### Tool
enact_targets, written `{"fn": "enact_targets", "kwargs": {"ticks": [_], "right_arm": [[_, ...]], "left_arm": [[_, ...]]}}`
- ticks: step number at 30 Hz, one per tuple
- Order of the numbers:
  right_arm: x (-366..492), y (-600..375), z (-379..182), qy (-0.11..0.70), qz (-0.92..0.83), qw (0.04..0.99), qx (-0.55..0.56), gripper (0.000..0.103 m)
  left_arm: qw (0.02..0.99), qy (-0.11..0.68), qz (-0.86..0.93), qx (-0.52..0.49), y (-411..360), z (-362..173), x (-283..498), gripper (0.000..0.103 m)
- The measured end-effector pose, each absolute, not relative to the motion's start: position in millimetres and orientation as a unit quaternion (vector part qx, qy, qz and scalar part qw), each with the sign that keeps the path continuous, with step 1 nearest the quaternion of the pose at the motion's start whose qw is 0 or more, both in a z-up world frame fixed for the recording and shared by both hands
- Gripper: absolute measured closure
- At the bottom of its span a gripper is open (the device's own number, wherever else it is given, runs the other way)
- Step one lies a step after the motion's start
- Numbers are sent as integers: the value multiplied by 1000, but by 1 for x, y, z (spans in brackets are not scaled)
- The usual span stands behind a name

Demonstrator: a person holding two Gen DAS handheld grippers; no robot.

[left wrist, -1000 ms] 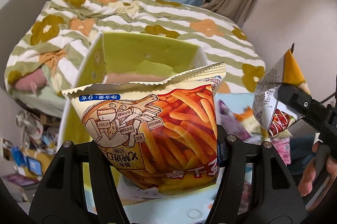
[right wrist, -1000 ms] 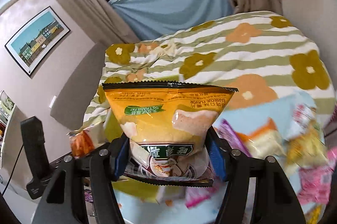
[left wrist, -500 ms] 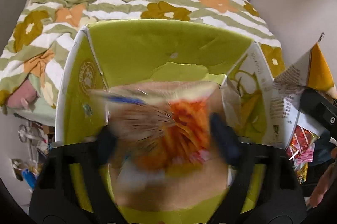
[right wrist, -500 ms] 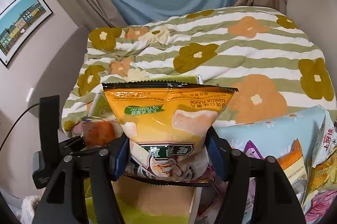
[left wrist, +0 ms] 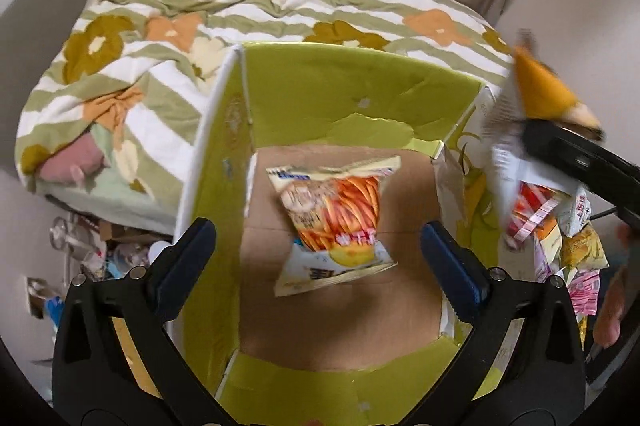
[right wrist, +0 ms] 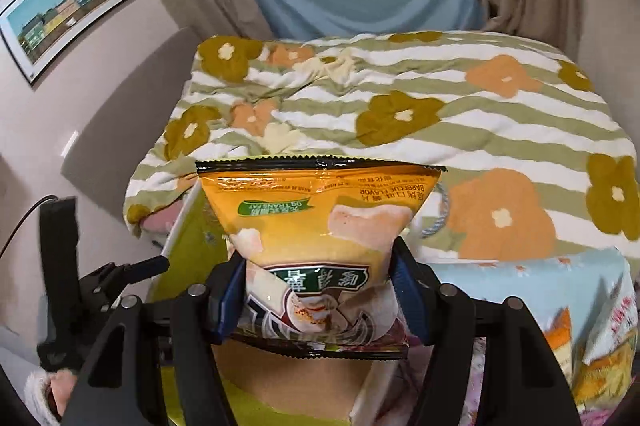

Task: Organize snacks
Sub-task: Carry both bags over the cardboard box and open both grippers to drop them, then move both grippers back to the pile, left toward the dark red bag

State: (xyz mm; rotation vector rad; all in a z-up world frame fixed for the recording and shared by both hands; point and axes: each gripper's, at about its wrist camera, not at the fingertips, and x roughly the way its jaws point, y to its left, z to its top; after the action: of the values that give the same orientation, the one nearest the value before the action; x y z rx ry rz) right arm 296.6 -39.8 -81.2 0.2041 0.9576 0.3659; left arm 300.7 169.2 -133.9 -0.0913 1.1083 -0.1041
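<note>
While one crinkly fries bag [left wrist: 334, 218] lies in the green cardboard box [left wrist: 360, 98], the left hand-held gripper [left wrist: 320, 254] gapes empty; the right hand-held gripper [right wrist: 320, 302] pinches one glossy orange bag [right wrist: 320, 226].

Box [left wrist: 360, 94] floor bare around fries bag [left wrist: 334, 222]

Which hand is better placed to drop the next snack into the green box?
Right. The right tongs grip the orange barbecue chip bag at the green box. The left tongs are open and empty; their fries bag lies inside.
</note>
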Motion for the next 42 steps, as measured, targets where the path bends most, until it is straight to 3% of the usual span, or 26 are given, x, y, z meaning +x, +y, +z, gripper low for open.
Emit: {"fn": "enact_targets", "kwargs": {"ticks": [9, 11, 12, 13, 23, 30, 42], "right_arm": [[330, -1, -121, 499, 196, 843, 51, 41], [329, -1, -122, 490, 192, 849, 51, 30], [328, -2, -122, 484, 192, 852, 53, 7], [326, -2, -121, 479, 191, 855, 53, 0], [296, -7, -103, 447, 181, 876, 33, 0], [257, -19, -60, 428, 167, 886, 63, 0], [158, -101, -18, 388, 98, 912, 94, 0]], "left_arm": [[846, 530, -32, -48, 186, -142, 276, 0], [845, 531, -29, -46, 188, -144, 272, 0], [845, 532, -29, -45, 189, -145, 270, 0], [846, 531, -30, -45, 189, -145, 270, 0], [855, 516, -42, -39, 185, -130, 258, 0], [874, 481, -63, -22, 176, -98, 243, 0], [883, 445, -148, -6, 88, -57, 180, 0]]}}
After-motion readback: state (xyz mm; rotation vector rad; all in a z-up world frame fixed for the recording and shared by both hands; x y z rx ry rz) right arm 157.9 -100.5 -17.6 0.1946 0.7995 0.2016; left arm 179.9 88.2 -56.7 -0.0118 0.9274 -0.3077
